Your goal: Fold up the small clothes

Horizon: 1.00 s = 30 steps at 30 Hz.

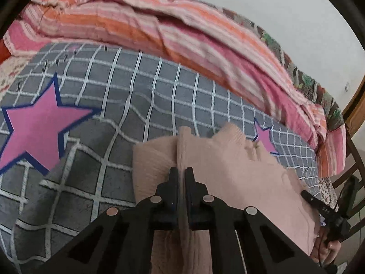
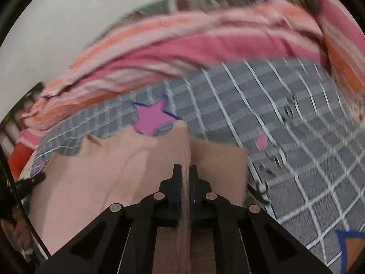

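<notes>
A bedroom in a home; the work surface is a bed spread with a grey checked sheet (image 1: pixel 159 96) printed with pink stars (image 1: pixel 38 127); a rumpled pink-and-orange striped quilt (image 1: pixel 173 38) lies heaped along its far side against a plain pale wall (image 1: pixel 285 6); a wooden frame (image 1: pixel 354 105) edges the right.

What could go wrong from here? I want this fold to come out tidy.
Both grippers, left and right, pinch only a thin ridge of the pink garment, so it may slip out. The gray checked bedspread beneath is soft and wrinkled, so dragging could bunch the fold.
</notes>
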Motion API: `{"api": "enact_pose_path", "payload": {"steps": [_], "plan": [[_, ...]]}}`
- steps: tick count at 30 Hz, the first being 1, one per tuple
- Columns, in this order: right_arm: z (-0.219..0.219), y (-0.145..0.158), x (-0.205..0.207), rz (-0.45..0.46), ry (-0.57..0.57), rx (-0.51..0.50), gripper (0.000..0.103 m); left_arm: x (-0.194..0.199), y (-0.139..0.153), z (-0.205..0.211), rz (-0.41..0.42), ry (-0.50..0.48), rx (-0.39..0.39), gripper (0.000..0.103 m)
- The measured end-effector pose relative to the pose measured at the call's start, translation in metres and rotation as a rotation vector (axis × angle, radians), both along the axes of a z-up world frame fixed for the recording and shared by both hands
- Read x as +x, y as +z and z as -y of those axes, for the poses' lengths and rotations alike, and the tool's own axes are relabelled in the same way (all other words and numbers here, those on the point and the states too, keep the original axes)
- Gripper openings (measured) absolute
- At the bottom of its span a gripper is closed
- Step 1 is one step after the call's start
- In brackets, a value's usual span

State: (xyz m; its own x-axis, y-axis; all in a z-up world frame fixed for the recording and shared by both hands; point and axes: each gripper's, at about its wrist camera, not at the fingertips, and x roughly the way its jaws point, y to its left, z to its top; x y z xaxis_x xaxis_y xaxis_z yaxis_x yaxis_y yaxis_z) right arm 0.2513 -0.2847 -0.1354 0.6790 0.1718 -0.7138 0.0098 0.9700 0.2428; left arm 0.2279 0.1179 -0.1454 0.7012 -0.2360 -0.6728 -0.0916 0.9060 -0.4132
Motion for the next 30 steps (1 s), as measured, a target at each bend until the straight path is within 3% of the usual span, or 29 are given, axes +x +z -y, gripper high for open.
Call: {"api": "enact_pose_path", "payload": {"steps": [4, 6, 8, 10, 14, 18, 22, 30], "plan": [[-0.01, 0.0, 0.002, -0.035, 0.008, -0.062, 0.011, -0.004, 0.001, -0.01, -0.029, -0.032, -0.075, 0.018], [-0.017, 0.016, -0.004, -0.02, -0.008, -0.089, 0.016, -0.012, 0.005, -0.016, -0.017, -0.023, -0.091, 0.038], [-0.025, 0.031, -0.012, 0.013, -0.004, -0.1, 0.022, -0.02, 0.009, -0.02, 0.005, 0.016, -0.057, 0.051], [-0.052, 0.046, -0.021, 0.047, 0.068, -0.117, 0.035, -0.024, 0.011, -0.023, 0.019, 0.035, -0.021, 0.053], [-0.102, 0.048, -0.021, 0.027, 0.17, -0.109, 0.035, -0.024, 0.004, -0.027, 0.004, 0.033, 0.004, 0.053], [-0.147, 0.02, -0.008, -0.056, 0.239, -0.116, 0.035, -0.03, -0.004, -0.035, 0.021, 0.017, 0.002, 0.054], [-0.172, 0.0, 0.003, -0.102, 0.221, -0.197, 0.035, -0.031, -0.01, -0.04, 0.026, -0.006, 0.006, 0.055], [-0.177, -0.008, 0.041, -0.162, 0.171, -0.234, 0.035, -0.034, -0.012, -0.039, 0.043, -0.033, 0.041, 0.056]]}}
